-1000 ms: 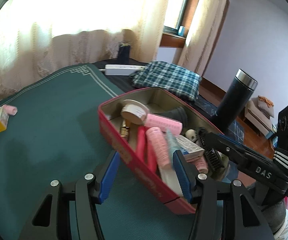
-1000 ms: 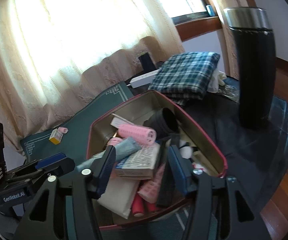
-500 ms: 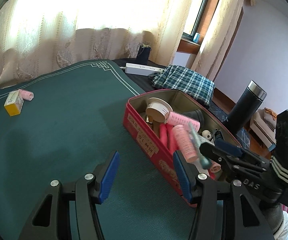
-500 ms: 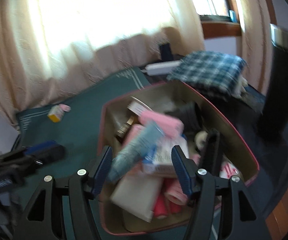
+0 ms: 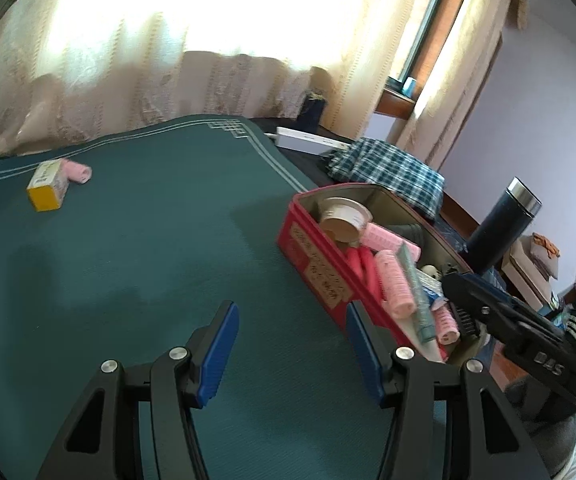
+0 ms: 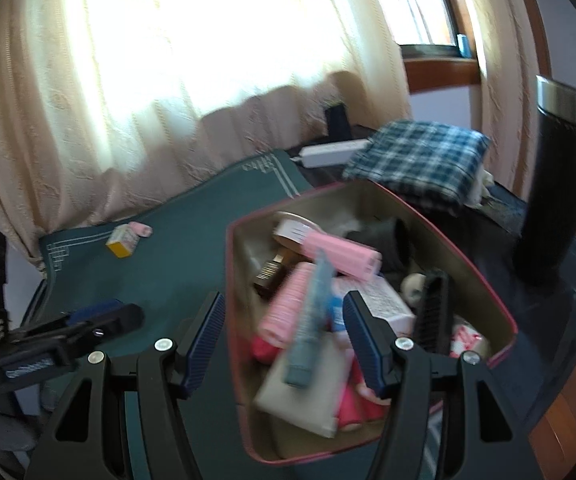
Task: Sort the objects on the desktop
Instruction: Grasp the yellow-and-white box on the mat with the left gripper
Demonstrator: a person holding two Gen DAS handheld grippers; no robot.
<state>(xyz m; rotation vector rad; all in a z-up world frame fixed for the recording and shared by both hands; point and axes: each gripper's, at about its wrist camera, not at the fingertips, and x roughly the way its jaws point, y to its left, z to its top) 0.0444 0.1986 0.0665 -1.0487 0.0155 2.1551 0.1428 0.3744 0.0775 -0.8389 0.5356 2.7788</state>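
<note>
A red tin (image 5: 316, 264) stands on the green mat (image 5: 148, 248), crammed with pink hair rollers (image 5: 394, 280), a blue tube (image 6: 308, 332), a white box (image 6: 384, 300) and a black brush (image 6: 432, 312). My left gripper (image 5: 290, 312) hovers open over bare mat just left of the tin, with nothing between its fingers. My right gripper (image 6: 283, 300) is open above the tin's near left wall (image 6: 234, 300); the tube lies under it, untouched by the pads. A yellow box (image 5: 48, 188) and one pink roller (image 5: 79, 172) lie together far off on the mat.
A tall black flask (image 6: 556, 200) stands right of the tin. Behind the tin lie a folded plaid cloth (image 6: 416, 160) and a white power strip (image 6: 332, 152). Curtains close off the far side. The mat's right edge runs by the tin.
The left gripper has slid left, so the tin's near corner is no longer between its fingers. The right gripper has drawn back, widened a little, and the white box is no longer between its fingers.
</note>
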